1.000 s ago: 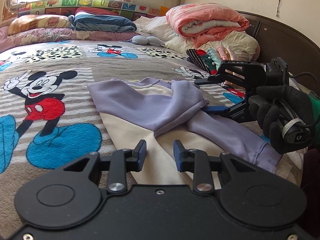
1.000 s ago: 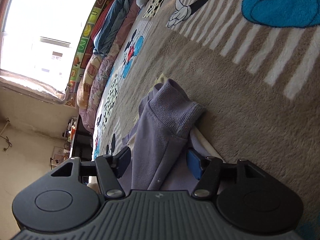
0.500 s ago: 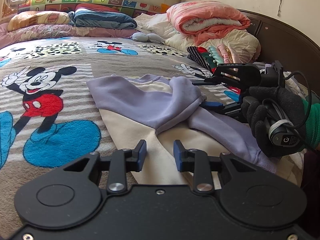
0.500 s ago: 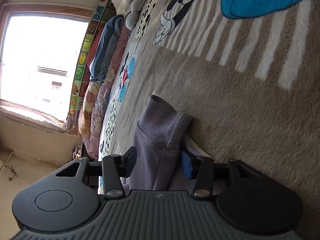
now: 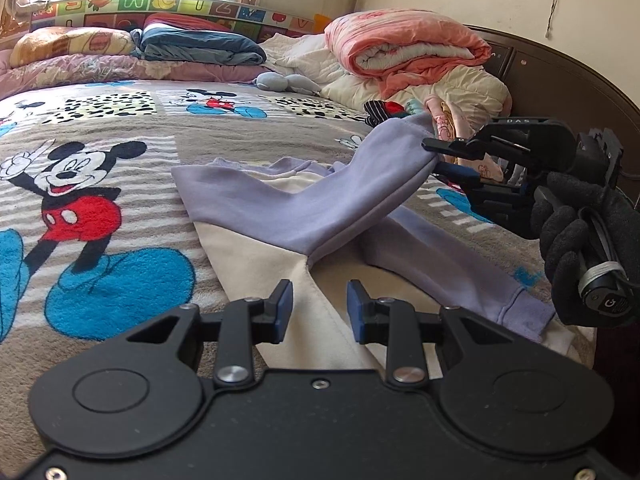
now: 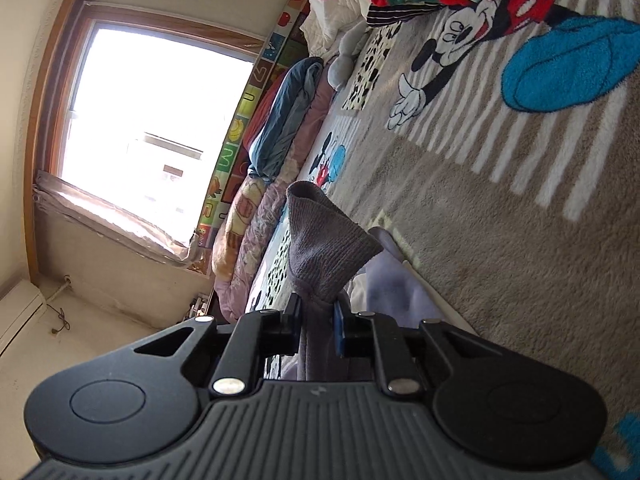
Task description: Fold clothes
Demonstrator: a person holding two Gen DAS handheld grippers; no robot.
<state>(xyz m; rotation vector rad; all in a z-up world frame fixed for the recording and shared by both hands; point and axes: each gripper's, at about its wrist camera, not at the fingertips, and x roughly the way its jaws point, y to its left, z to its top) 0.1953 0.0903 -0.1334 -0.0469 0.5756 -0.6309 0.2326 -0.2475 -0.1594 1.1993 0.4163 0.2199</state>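
- The right hand-held gripper (image 5: 434, 157) is clamping the cuff (image 6: 320, 236) of one lilac sleeve (image 5: 340, 200), jaws pinched tight on the fabric, and it is holding that sleeve off the bed, stretched out to the right.
- A black-gloved hand (image 5: 580, 248) is gripping the handle, with the tool rolled onto its side, so the right wrist view is showing the room tilted.
- In that view the ribbed cuff is poking out past the blue pads (image 6: 339, 330), standing up in front of the window (image 6: 156, 128).
- The left hand-held gripper (image 5: 319, 309) is hovering low over the cream front of the sweatshirt (image 5: 256, 220), jaws apart, gripping nothing.
- The sweatshirt is lying flat on the blanket (image 5: 120, 152) in the middle of the bed, collar toward the far side.
- Its other sleeve (image 5: 448, 264) is lying slack toward the near right edge, crossing under the raised one.
- Behind, a rolled pink quilt (image 5: 404, 50) is sitting on white bedding by the dark headboard (image 5: 560, 76).
- A small heap of clothes (image 5: 404, 110) is lying just past the raised cuff.
- Folded blue bedding (image 5: 196, 46) and pillows are lining the window side, with a grey soft toy (image 5: 288, 82) beside them.
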